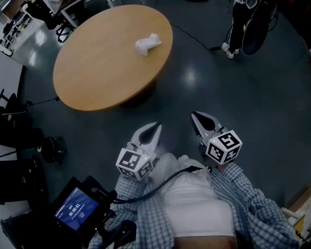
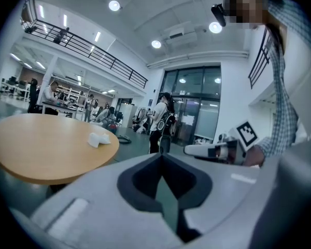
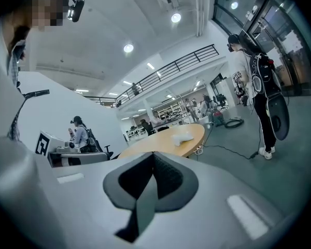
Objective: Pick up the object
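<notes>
Round wood table [image 1: 93, 77] at 11 o'clock in head view, base mostly hidden under its top. Wearer's torso in checked shirt [image 1: 259, 211] cut off at the 6 o'clock edge. Bystander [image 1: 238, 14] at 1 o'clock w/ dark bag, upper body cut by frame top. Screen unit [image 1: 75, 207] at 7 o'clock, text too small to read. Black cable [image 1: 194, 37] on floor [image 1: 223, 87] btwn table & bystander. Left gripper [image 1: 156, 125] & right gripper [image 1: 196, 116] both clenched, empty, held by the torso, well apart from table. Object [image 1: 147, 44]: small white lump on tabletop near its 2 o'clock rim, shape unclear.
</notes>
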`<state>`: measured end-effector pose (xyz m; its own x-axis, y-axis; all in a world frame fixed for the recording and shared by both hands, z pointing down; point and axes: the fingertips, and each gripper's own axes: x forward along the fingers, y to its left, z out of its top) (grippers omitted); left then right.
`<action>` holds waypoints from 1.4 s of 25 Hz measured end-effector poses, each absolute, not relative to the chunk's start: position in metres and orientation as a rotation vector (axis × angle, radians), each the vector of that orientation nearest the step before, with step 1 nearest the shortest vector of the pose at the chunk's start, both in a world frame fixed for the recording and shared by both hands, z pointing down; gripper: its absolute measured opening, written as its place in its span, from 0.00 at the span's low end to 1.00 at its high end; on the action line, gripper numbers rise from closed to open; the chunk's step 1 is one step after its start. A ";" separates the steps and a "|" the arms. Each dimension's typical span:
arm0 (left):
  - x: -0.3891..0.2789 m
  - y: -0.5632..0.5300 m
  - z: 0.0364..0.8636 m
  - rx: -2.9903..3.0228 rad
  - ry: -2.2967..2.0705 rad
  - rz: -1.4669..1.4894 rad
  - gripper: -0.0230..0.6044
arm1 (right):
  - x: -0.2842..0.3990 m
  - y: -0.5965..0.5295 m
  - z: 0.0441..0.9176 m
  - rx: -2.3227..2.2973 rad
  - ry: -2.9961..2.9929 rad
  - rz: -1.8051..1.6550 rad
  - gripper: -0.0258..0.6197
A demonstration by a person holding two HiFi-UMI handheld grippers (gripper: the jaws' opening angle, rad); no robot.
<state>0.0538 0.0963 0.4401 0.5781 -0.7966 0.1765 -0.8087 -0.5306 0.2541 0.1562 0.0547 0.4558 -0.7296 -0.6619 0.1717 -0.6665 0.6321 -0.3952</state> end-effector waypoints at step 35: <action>-0.032 -0.057 0.435 2.422 -1.356 0.045 0.03 | 0.064 -0.112 0.453 0.843 -2.716 0.317 0.04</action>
